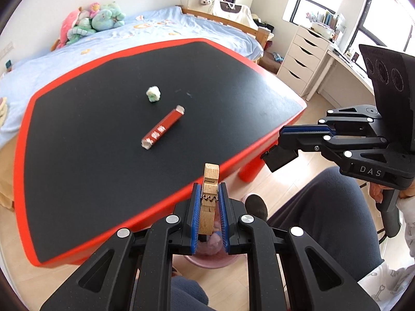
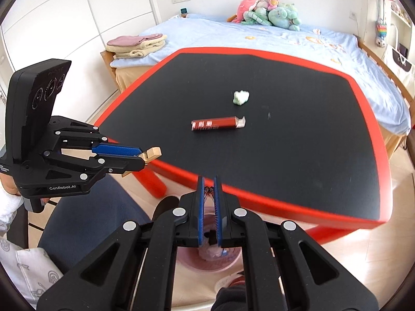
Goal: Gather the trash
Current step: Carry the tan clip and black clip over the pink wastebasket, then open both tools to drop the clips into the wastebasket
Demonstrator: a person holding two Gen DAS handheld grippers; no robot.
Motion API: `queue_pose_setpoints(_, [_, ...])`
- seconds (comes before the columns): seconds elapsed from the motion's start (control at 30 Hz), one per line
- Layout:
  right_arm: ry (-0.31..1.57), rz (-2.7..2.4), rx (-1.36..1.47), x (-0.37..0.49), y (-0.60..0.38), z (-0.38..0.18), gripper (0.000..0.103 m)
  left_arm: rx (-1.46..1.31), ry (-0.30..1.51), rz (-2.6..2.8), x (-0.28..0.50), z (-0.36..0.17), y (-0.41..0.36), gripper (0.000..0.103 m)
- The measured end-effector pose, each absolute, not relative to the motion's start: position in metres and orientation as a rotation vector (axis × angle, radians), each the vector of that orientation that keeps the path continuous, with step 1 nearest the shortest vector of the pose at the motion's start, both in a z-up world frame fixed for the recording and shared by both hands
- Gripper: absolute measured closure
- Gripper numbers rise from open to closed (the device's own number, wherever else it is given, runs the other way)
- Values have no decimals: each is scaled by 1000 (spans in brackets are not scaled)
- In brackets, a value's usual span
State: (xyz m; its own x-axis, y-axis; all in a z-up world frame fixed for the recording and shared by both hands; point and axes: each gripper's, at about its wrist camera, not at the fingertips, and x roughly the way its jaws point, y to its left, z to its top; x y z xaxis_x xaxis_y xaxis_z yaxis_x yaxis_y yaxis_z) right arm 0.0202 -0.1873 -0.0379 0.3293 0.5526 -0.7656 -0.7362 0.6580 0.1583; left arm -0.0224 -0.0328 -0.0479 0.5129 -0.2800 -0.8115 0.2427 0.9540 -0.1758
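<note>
My left gripper [image 1: 209, 189] is shut on a wooden clothespin [image 1: 210, 194], held above the table's near edge; it also shows in the right wrist view [image 2: 151, 153]. My right gripper [image 2: 209, 185] is shut on a small black binder clip [image 2: 209, 189]; in the left wrist view it [image 1: 282, 140] hangs beyond the table's right edge with the black clip [image 1: 278, 156] below the fingers. A red snack wrapper [image 1: 163, 131] [image 2: 218, 124] and a crumpled pale tissue ball [image 1: 153, 93] [image 2: 241, 97] lie on the black tabletop.
The black table with a red rim [image 1: 77, 243] [image 2: 285, 202] stands before a blue bed [image 2: 285, 39]. A pink bin [image 2: 207, 259] [image 1: 210, 256] with trash inside sits on the floor under both grippers. The person's dark-trousered legs [image 1: 324, 220] are near it.
</note>
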Motion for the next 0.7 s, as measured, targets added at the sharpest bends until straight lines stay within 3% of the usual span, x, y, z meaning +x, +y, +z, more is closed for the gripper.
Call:
queue_pose_setpoints(0.57, [962, 896, -186, -2, -194, -57, 96, -67, 1018, -356, -43, -62, -50, 89])
queue_pose_setpoints(0.63, [973, 896, -193, 0, -193, -59, 92, -64, 1019, -357, -44, -63, -52, 82])
queue_pose_setpoints(0.67, [975, 887, -199, 0, -193, -60, 87, -64, 1023, -349, -43, -64, -51, 69])
queue_pose_setpoints(0.7, [976, 876, -210, 1, -193, -62, 65, -66, 1024, -344, -42, -65, -50, 52])
